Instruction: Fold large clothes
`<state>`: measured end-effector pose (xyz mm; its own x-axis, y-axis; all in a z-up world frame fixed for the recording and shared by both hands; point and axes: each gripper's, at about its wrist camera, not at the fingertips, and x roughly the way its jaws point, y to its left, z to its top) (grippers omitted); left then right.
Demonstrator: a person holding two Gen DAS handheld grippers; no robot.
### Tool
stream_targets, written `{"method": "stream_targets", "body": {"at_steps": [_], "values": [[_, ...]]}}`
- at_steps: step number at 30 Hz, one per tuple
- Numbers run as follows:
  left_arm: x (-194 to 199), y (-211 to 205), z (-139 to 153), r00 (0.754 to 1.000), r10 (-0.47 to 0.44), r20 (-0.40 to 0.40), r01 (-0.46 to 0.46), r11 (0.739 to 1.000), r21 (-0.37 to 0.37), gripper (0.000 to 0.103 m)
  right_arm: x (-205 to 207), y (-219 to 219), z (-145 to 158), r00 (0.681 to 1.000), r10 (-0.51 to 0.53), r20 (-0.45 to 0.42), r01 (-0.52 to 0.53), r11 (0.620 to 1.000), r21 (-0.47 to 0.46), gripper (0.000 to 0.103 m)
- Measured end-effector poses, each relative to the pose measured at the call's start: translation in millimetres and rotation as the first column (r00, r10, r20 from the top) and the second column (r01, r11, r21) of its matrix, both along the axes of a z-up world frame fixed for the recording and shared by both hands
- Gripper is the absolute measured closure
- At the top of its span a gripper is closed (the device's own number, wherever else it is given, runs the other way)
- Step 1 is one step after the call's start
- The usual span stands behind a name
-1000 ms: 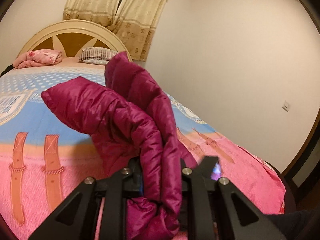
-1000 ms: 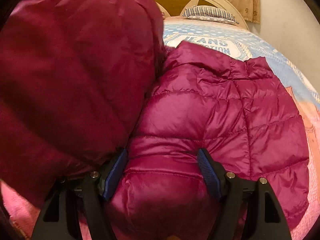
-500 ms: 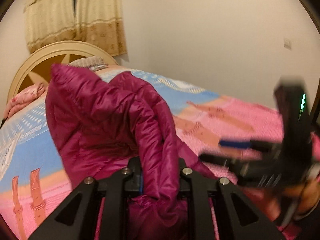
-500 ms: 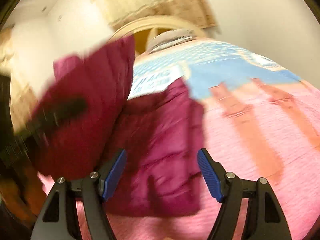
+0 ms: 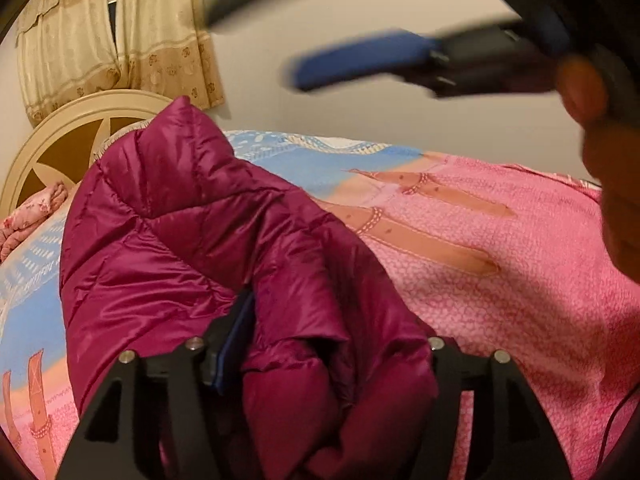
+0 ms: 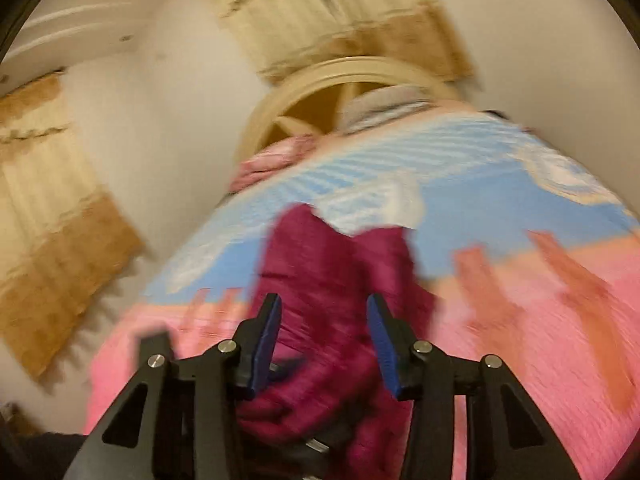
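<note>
On the bed, the left hand-held gripper is clutching the magenta jacket; the right hand-held gripper is hovering wide apart.

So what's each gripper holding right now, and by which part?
The left gripper has a bunched fold of the magenta puffer jacket between its jaws; which part cannot be told. The right gripper is open, holding nothing.
</note>
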<state>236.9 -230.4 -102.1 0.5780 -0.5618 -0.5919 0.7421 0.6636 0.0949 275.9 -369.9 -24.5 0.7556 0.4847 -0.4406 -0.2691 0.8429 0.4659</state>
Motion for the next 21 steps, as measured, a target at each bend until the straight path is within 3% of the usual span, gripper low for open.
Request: {"method": "stream_targets", "body": {"at_steps": [3, 5, 7, 11, 15, 19, 21], "values": [[-1, 6, 6, 1.0, 0.01, -0.002, -0.01, 1.0, -0.021, 0.035, 30, 18, -2, 0.991, 0.123, -0.047, -0.119, 0.99, 0.075, 0.057], [4, 11, 7, 1.0, 0.014, 0.006, -0.013, 1.0, -0.027, 0.027, 48, 26, -11, 0.982, 0.161, -0.099, -0.146, 0.979, 0.144, 0.057], [2, 16, 9, 1.0, 0.014, 0.006, -0.014, 1.0, -0.023, 0.026, 69, 33, -30, 0.964, 0.197, -0.18, -0.162, 0.968, 0.191, 0.057], [-21, 43, 14, 1.0, 0.0, 0.019, 0.0, 1.0, -0.003, 0.025, 86, 22, -64, 0.952, 0.009, -0.305, 0.018, 0.996, 0.087, 0.057], [-42, 85, 32, 0.996, 0.024, 0.085, -0.021, 0.999, -0.039, 0.005, 81, 18, -78, 0.946, -0.061, -0.318, 0.072, 0.997, 0.025, 0.057], [-23, 126, 62, 0.974, 0.167, 0.151, -0.147, 0.98, -0.136, 0.0, 74, 30, -84, 0.954, -0.094, -0.284, 0.072, 0.994, -0.087, 0.058], [6, 135, 63, 0.96, 0.252, 0.121, -0.236, 0.962, -0.135, 0.0, 70, 30, -86, 0.956, -0.115, -0.27, 0.086, 0.989, -0.117, 0.058]]}}
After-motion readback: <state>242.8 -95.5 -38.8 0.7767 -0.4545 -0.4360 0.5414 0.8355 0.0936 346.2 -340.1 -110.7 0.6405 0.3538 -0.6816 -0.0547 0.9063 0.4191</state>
